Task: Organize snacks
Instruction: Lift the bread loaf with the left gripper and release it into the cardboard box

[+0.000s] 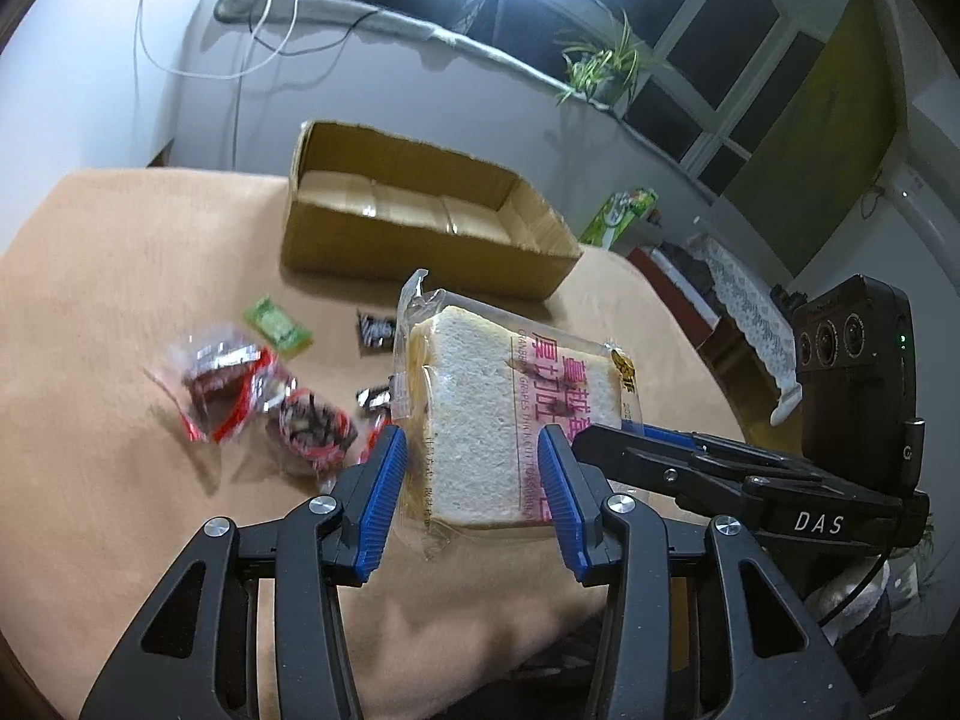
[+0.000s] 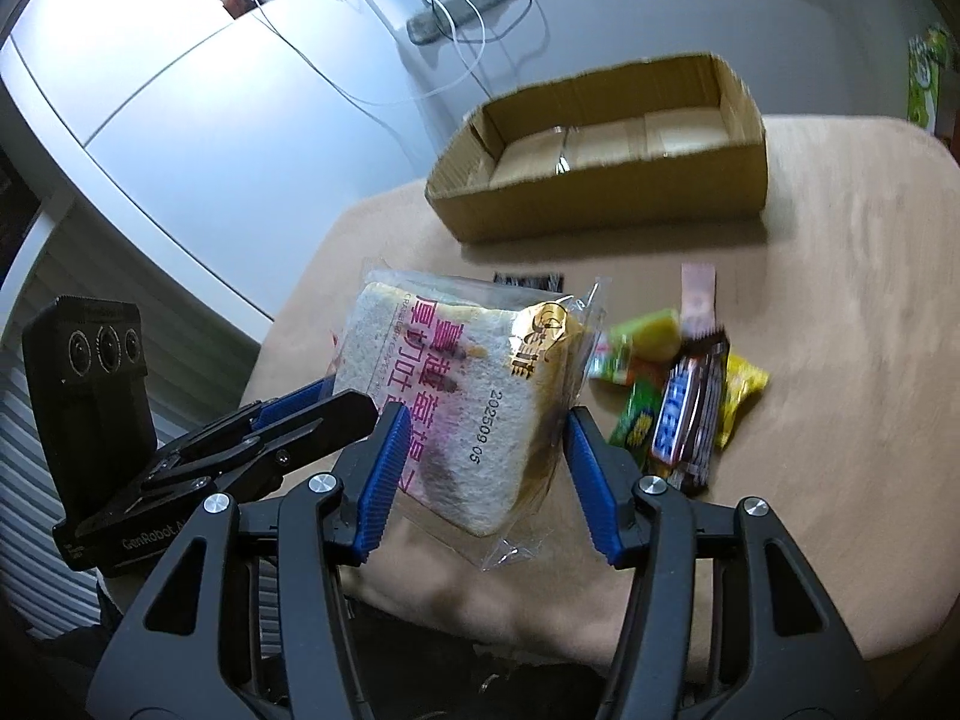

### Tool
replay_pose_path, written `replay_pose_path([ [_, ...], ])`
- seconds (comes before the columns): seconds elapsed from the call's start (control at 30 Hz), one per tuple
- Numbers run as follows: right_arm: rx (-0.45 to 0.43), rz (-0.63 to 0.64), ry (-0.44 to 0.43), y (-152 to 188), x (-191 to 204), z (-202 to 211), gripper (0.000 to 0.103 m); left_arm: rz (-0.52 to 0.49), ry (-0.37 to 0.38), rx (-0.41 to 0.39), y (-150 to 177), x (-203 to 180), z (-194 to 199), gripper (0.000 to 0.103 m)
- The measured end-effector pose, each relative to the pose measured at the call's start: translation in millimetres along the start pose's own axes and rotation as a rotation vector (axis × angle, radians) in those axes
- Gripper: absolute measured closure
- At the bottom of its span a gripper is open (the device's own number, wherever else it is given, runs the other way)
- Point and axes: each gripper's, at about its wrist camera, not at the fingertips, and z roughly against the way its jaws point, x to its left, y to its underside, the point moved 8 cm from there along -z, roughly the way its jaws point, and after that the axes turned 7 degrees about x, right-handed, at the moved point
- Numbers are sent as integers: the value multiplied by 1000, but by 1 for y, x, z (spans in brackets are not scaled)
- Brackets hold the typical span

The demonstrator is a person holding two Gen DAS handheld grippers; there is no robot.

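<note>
Snacks are seen scattered over a tan-covered table [image 1: 90, 276], the largest thing in view, at whose far side an open cardboard box [image 1: 420, 204] is set with only its taped bottom showing. Nearer than the box, a packet of thick-cut toast [image 1: 480, 414] in clear wrap is raised off the cloth between both tools: the left gripper [image 1: 474, 498] is closed on one end of it, its blue pads pressed to the packet's two sides, and the right gripper [image 2: 480, 468] is clamped on the other end in the same way. Each tool is seen from the other's camera as a black arm reaching to the packet, with "DAS" read on one and "GenRobot" on the other. White crumb, a brown crust and dark fruit specks are shown through the wrap, on which pink Chinese characters, "CRANBERRY GRAPES THICK CUT" and the date "202509 05" are printed. To the left of the packet, red-and-clear wrapped sweets [image 1: 252, 396] and a small green sachet [image 1: 277, 324] are left lying, with a small black sachet [image 1: 375, 333] between toast and box. To the right, a blue-and-brown bar [image 2: 690, 408], green and yellow packets [image 2: 741, 390] and a pink strip [image 2: 699, 294] are heaped together; their lettering cannot be read through the blur.
</note>
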Motion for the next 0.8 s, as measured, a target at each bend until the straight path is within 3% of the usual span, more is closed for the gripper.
replay_pose_path([
  [0.6, -108, 117, 83, -105, 7, 27, 47, -75, -22, -138, -91, -18, 2, 59],
  [0.8, -96, 125, 116, -143, -6, 10, 47, -49, -13, -126, -121, -8, -18, 59],
])
